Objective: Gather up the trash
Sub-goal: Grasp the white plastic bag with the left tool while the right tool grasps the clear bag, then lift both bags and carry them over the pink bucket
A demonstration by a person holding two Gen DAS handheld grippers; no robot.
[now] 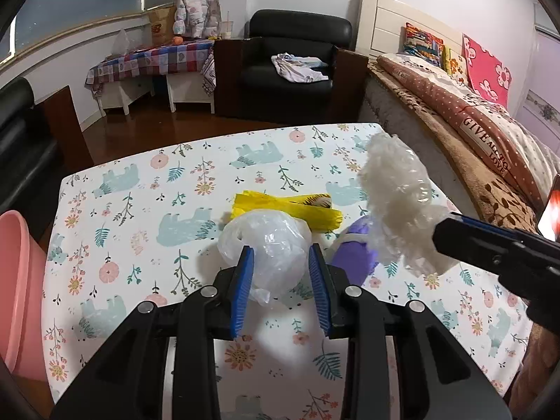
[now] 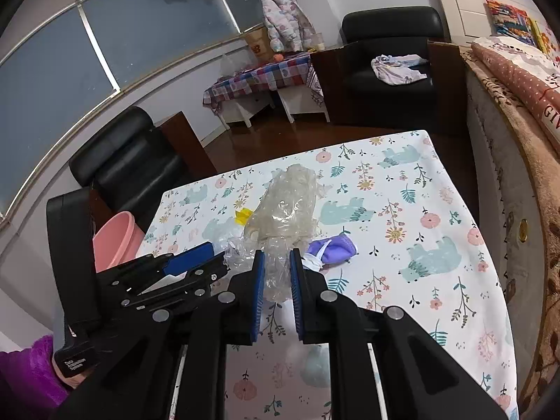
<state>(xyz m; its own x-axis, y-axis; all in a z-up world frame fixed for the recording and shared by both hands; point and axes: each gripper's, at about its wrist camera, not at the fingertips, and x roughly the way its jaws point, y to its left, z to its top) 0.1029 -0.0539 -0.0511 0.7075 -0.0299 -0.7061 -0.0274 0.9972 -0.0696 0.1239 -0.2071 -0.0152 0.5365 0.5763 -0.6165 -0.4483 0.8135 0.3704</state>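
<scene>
A crumpled white plastic bag [image 1: 269, 245] lies on the bear-print tablecloth [image 1: 140, 210]. My left gripper [image 1: 280, 253] is open, with a blue pad on either side of the bag. Behind the bag lies a yellow wrapper [image 1: 287, 206], and to its right a purple item with a white band [image 1: 351, 255]. My right gripper [image 2: 276, 255] is shut on a wad of clear crinkled plastic film [image 2: 287, 206] and holds it above the table. The left wrist view shows that wad [image 1: 395, 203] at the right, hiding part of the purple item.
A pink bucket [image 1: 17, 273] stands off the table's left edge. A bed [image 1: 490, 147] runs along the right side. Beyond the far edge are a black armchair [image 1: 294, 66] and a low table under a checked cloth [image 1: 150, 59].
</scene>
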